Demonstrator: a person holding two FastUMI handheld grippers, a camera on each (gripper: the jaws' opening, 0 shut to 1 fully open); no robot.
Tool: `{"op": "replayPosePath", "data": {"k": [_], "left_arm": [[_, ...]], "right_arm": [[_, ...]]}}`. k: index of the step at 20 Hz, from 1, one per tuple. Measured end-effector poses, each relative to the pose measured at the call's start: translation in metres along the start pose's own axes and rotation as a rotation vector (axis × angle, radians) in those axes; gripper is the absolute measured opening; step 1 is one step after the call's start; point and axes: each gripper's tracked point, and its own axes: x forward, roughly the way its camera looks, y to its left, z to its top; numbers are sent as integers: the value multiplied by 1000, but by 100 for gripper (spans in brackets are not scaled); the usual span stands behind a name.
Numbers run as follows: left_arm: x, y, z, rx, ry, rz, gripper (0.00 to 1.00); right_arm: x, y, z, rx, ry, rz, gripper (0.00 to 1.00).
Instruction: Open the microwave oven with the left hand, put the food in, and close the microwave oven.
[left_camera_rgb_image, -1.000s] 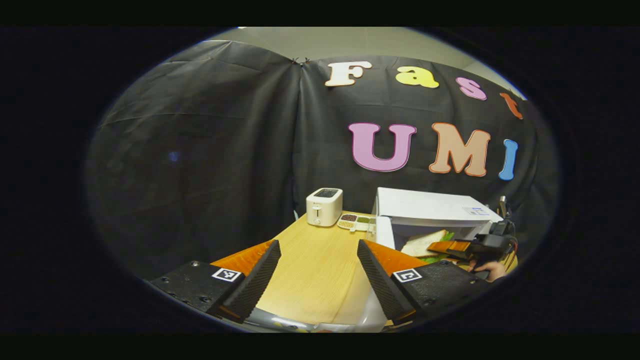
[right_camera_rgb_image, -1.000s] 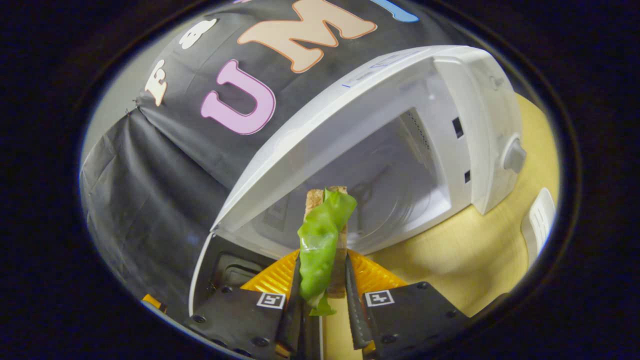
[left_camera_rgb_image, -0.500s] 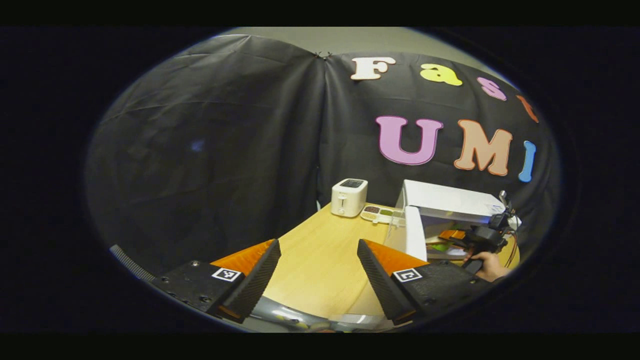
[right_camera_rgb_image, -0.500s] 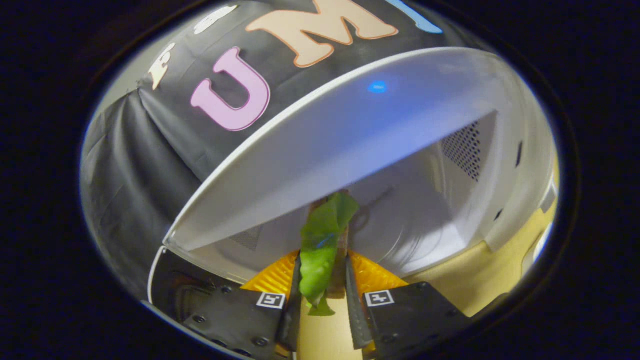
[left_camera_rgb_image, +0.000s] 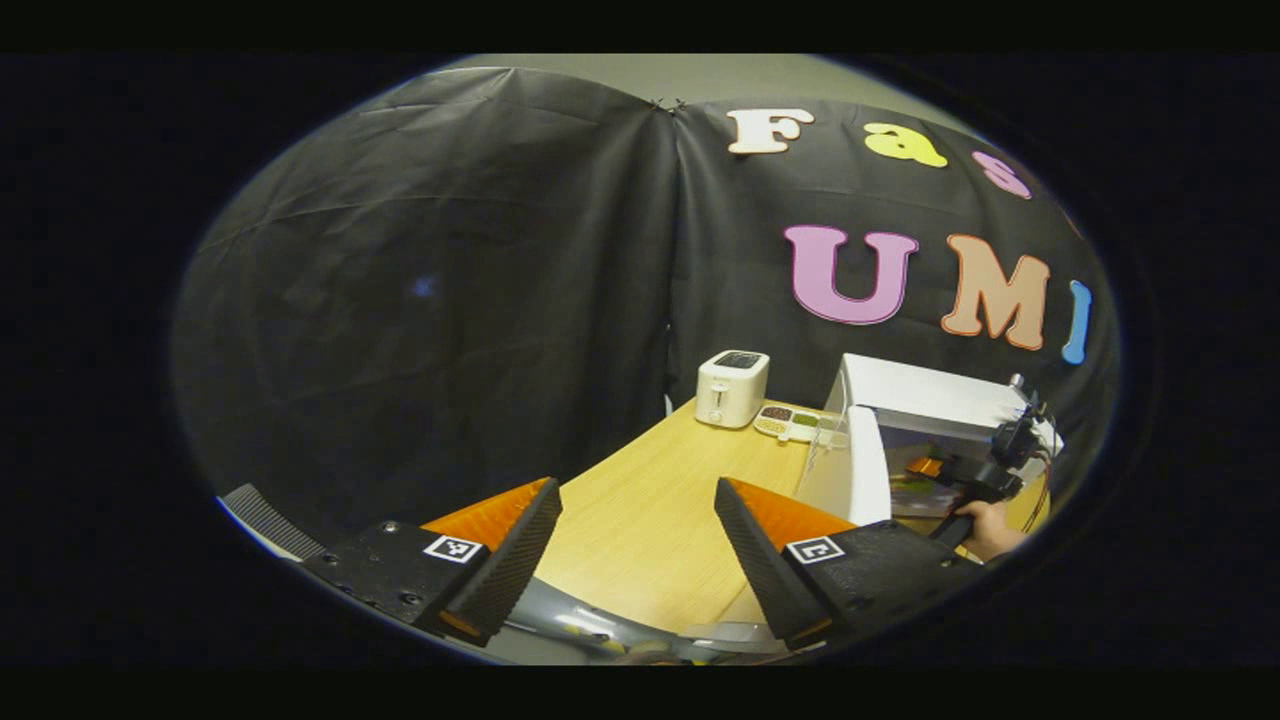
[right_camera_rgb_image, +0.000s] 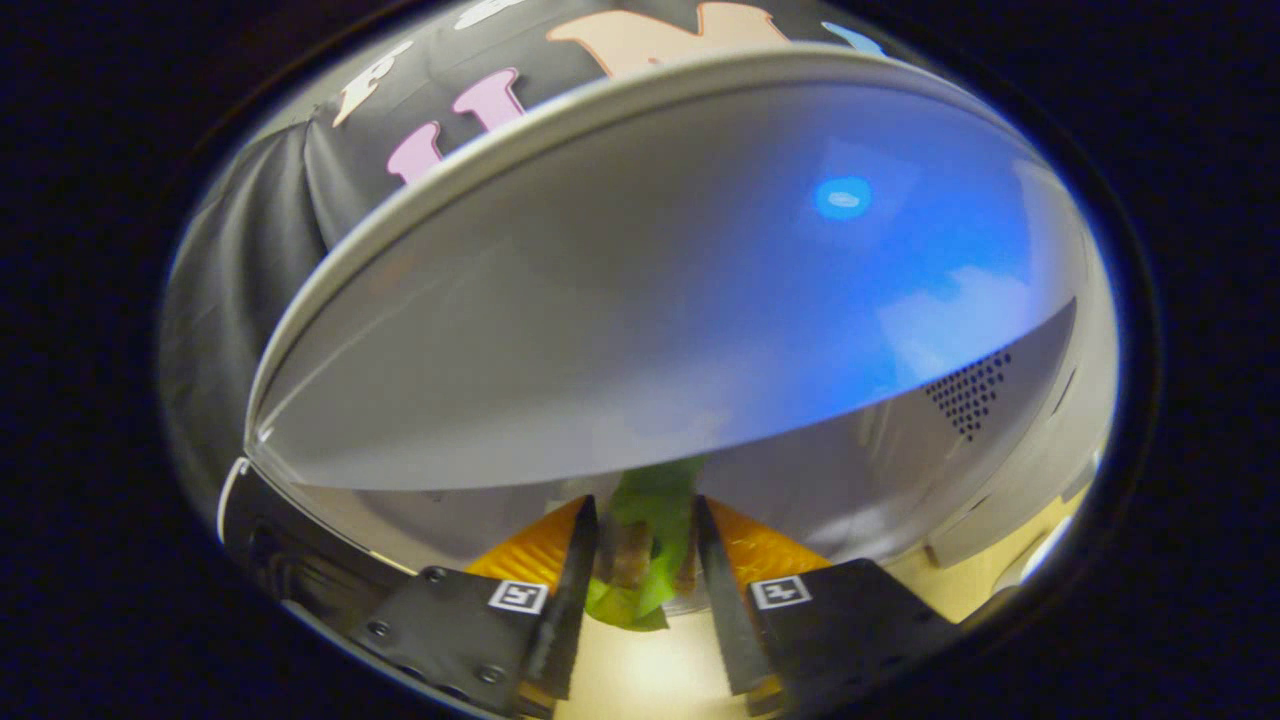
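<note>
Between the right tongs (right_camera_rgb_image: 640, 560), inside the open microwave (right_camera_rgb_image: 700, 300): sandwich (right_camera_rgb_image: 645, 550) with green leaf, fingers parted around it, contact unclear. Ahead and right of the left tongs (left_camera_rgb_image: 640, 550), spread wide above the bench (left_camera_rgb_image: 640, 500): door (left_camera_rgb_image: 868, 480) ajar. Farther back: toaster (left_camera_rgb_image: 732, 388).

The right gripper (right_camera_rgb_image: 645, 570) reaches into the open microwave oven (right_camera_rgb_image: 640, 330), whose white ceiling arches over the cavity. Its fingers stand slightly apart around a sandwich (right_camera_rgb_image: 640, 550) with green lettuce, low at the mouth of the microwave; whether they touch it is unclear. The vent holes (right_camera_rgb_image: 965, 390) sit on the microwave's right inner wall
</note>
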Motion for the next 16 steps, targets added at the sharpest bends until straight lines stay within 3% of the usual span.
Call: {"op": "replayPosePath", "data": {"k": [2,5,8,9,16], "left_arm": [[0,2,-3,0,6,0,94],[0,9,-7,2,14,9,91],[0,15,-13,-1,30,10,90],[1,15,-15,-2,39,6,90],[4,13,-35,38,91,-54,95]], "right_arm": [[-1,-5,-8,-58,21,7,59],[-14,-6,-9,-118,5,8,96],[-35,-4,-3,-139,-27,9,92],[-45,-4,0,-140,-35,9,98],[-118,-5,23,-151,-116,19,98]]}}
